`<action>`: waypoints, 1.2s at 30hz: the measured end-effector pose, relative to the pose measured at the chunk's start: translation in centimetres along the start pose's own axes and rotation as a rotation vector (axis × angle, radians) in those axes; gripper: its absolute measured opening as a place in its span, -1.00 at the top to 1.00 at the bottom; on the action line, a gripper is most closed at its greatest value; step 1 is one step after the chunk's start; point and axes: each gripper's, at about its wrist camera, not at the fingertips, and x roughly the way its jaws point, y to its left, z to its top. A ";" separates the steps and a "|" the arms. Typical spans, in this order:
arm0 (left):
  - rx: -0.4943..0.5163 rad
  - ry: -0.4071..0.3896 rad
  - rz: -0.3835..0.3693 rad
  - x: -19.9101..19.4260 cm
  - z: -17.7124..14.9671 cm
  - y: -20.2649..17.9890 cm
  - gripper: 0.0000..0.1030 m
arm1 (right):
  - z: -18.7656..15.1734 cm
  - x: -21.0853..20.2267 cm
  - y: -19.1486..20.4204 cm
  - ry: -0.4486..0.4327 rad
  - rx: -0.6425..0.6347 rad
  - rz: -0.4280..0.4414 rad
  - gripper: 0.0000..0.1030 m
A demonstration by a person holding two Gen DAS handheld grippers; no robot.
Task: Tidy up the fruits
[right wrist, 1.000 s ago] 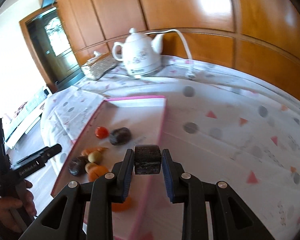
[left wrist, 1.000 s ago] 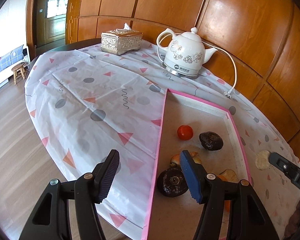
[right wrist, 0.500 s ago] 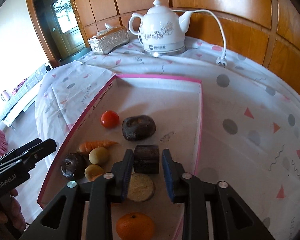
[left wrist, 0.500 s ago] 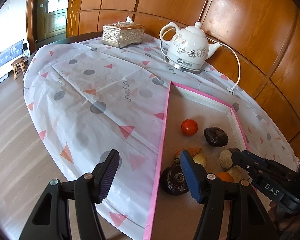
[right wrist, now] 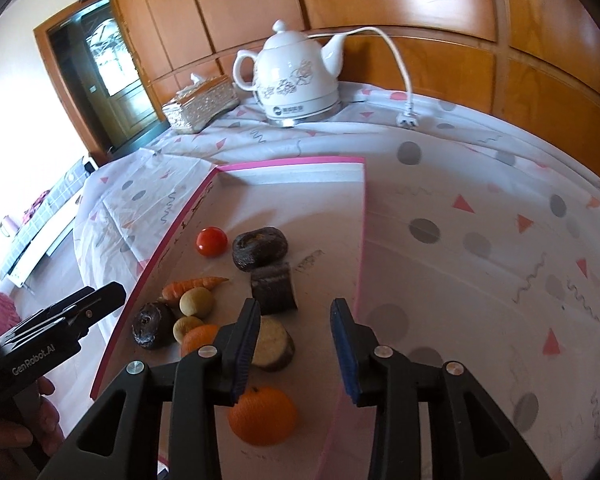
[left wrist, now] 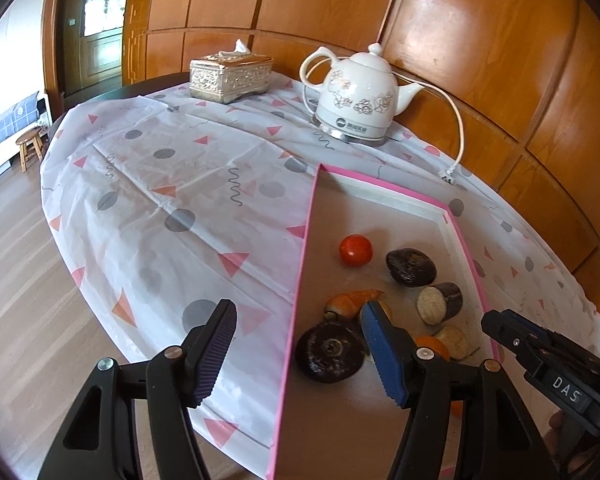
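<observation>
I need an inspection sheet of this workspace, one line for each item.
Surface: round table under a patterned tablecloth.
Job's things: pink-rimmed tray holds a tomato, carrot, two oranges, dark cut pieces and other produce.
Clutter: tissue box, white electric kettle.
Grippers: left gripper open, empty; right gripper open, empty, above the tray.
Cables: kettle cord, plug lying loose on the cloth.
Surroundings: wood-panelled wall, door.
</observation>
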 end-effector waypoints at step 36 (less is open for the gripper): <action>0.100 -0.115 0.017 -4.9 -1.5 -3.4 -0.99 | -5.9 -5.7 0.3 -0.110 0.009 -0.248 0.27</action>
